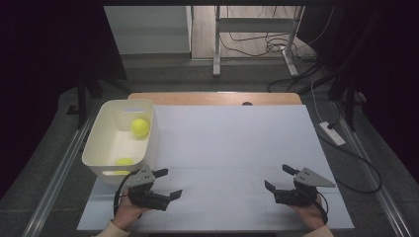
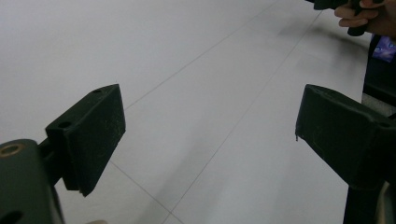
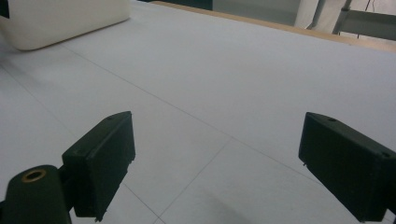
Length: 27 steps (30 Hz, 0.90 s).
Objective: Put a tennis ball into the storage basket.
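At the near edge of the white table (image 1: 232,143) the left gripper (image 1: 168,183) lies low in the person's left hand (image 1: 127,211), just in front of the near end of the white bin (image 1: 94,148), its jaws spread wide with nothing between them; the left gripper view looks between those two black jaws at bare white surface. The right gripper (image 1: 279,178) sits at the opposite near corner in the right hand (image 1: 309,213), well apart from the left one, and its jaws also stand spread and empty over the table. Inside the bin lie two yellow-green balls: the far ball (image 1: 140,127) towards the back, by the wall that faces the table's middle, and the near ball (image 1: 124,162) at the near end, close to the left gripper
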Each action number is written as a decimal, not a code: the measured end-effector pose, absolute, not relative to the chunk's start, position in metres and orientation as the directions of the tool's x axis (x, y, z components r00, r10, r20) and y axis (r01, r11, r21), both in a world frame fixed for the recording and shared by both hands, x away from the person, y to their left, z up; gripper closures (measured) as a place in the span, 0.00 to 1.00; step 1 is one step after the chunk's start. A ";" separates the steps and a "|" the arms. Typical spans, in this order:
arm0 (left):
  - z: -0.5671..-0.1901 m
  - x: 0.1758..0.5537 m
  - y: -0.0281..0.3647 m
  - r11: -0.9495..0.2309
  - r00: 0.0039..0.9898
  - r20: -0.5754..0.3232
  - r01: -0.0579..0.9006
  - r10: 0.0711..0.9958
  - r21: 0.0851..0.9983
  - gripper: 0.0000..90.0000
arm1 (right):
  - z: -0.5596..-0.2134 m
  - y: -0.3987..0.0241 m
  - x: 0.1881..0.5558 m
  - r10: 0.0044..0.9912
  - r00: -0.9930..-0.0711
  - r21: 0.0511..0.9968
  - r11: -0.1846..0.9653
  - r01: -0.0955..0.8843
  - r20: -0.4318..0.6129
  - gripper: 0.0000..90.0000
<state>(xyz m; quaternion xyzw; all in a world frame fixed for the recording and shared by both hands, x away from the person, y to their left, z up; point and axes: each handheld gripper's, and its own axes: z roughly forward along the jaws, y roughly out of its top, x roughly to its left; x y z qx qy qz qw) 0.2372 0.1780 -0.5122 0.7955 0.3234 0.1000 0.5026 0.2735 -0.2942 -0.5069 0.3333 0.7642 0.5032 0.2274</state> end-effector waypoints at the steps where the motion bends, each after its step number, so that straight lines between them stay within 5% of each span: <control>1: -0.514 0.237 0.178 -0.287 0.771 -0.167 0.416 0.615 0.863 0.10 | -0.507 -0.296 0.274 0.737 -0.676 0.921 0.268 0.282 -0.007 0.12; 27: -0.525 0.240 0.178 -0.303 0.757 -0.160 0.433 0.634 0.849 0.10 | -0.510 -0.303 0.277 0.715 -0.698 0.915 0.260 0.310 0.033 0.12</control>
